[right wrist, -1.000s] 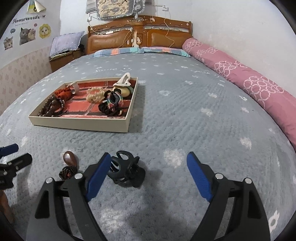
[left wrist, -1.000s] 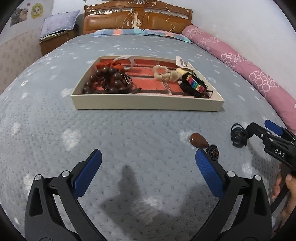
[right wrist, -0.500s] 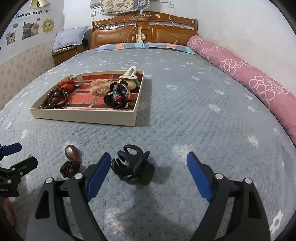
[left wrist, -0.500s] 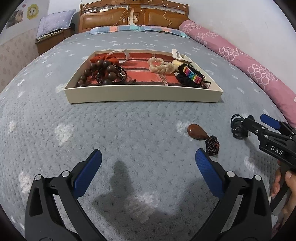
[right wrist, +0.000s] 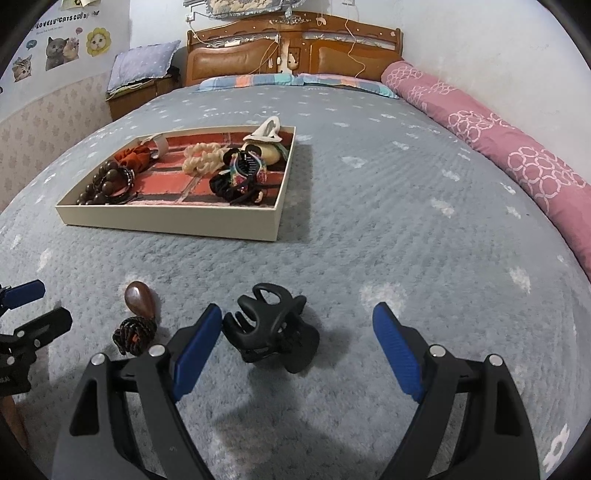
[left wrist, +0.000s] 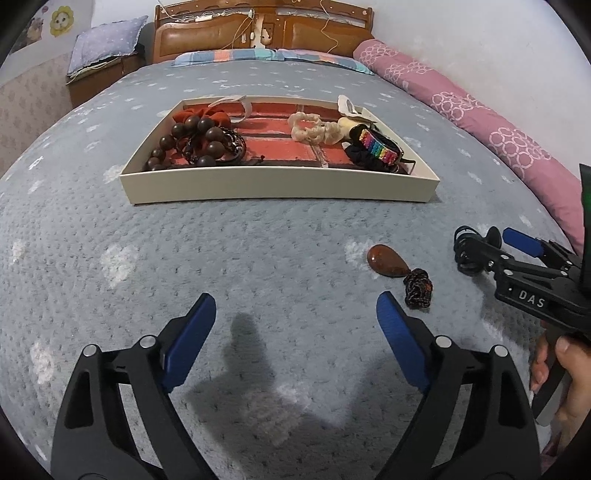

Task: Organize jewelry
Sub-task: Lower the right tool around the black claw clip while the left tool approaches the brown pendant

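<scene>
A cream tray [left wrist: 280, 188] on the grey bedspread holds a wooden bead bracelet [left wrist: 192, 142], scrunchies and a rainbow band [left wrist: 376, 147]. In front of it lie a brown teardrop pendant [left wrist: 386, 260] with a braided cord knot [left wrist: 417, 288], and a black claw clip [right wrist: 271, 326]. My left gripper [left wrist: 295, 299] hovers left of the pendant; its jaws are closing with nothing between them. My right gripper [right wrist: 297, 310] is open, with the clip on the bedspread between its fingers, close to the left one and unpressed.
A long pink bolster [left wrist: 498, 136] runs along the wall on the right. The wooden headboard [left wrist: 258, 33] and a nightstand with a pillow [left wrist: 103, 62] stand at the back. A person's hand [left wrist: 569, 369] holds the right gripper's handle.
The left gripper's jaws have narrowed a little, and the tray looks nearer in its view. The right gripper has edged forward, so the clip now lies further in between its fingers.
</scene>
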The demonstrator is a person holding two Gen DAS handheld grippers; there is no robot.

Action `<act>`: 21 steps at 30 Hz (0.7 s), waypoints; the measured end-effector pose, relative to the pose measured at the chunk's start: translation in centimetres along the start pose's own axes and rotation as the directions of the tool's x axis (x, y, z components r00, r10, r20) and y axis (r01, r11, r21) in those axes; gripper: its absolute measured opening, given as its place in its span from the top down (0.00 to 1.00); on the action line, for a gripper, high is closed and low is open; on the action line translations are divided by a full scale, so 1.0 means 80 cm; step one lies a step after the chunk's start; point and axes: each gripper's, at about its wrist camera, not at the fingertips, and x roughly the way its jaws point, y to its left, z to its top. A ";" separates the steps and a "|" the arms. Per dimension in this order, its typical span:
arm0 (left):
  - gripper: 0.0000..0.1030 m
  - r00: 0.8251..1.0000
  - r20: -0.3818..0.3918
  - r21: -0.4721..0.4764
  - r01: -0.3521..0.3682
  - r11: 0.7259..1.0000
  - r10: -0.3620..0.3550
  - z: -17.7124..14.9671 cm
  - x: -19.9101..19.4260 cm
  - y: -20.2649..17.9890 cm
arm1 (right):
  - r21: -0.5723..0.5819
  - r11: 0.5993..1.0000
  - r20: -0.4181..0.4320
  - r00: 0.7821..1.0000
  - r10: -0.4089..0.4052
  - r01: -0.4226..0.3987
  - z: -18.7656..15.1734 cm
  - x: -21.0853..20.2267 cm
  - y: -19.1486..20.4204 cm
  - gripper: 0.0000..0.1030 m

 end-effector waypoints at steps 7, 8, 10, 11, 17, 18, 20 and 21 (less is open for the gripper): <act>0.25 1.000 -0.017 -0.014 0.024 1.000 -0.024 0.000 0.004 0.002 | -0.007 1.000 -0.020 0.999 0.029 -0.029 0.001 0.006 0.006 0.38; 0.26 0.999 -0.020 -0.018 0.029 0.999 -0.030 0.000 0.005 0.002 | -0.010 0.999 -0.024 0.999 0.031 -0.031 0.000 0.007 0.007 0.38; 0.27 0.999 -0.021 -0.021 0.039 0.999 -0.039 0.000 0.005 0.002 | -0.013 0.999 -0.033 0.999 0.034 -0.034 0.000 0.010 0.008 0.38; 0.29 0.999 -0.021 -0.020 0.043 0.999 -0.043 0.000 0.006 0.001 | -0.013 0.999 -0.037 0.999 0.035 -0.035 0.000 0.011 0.008 0.38; 0.37 0.998 -0.020 0.005 0.051 0.999 -0.051 0.001 0.006 -0.011 | -0.026 0.999 -0.056 0.998 0.037 -0.039 0.000 0.017 0.012 0.38; 0.37 0.998 -0.019 0.010 0.055 0.998 -0.055 0.001 0.006 -0.013 | -0.025 0.999 -0.056 0.998 0.038 -0.040 0.000 0.017 0.011 0.38; 0.37 0.998 -0.014 0.023 0.061 0.998 -0.061 0.000 0.005 -0.019 | -0.017 0.998 -0.060 0.997 0.054 -0.055 0.001 0.019 0.009 0.41; 0.37 0.998 -0.017 0.035 0.063 0.997 -0.063 -0.001 0.006 -0.024 | -0.014 0.998 -0.060 0.996 0.062 -0.063 0.002 0.019 0.009 0.45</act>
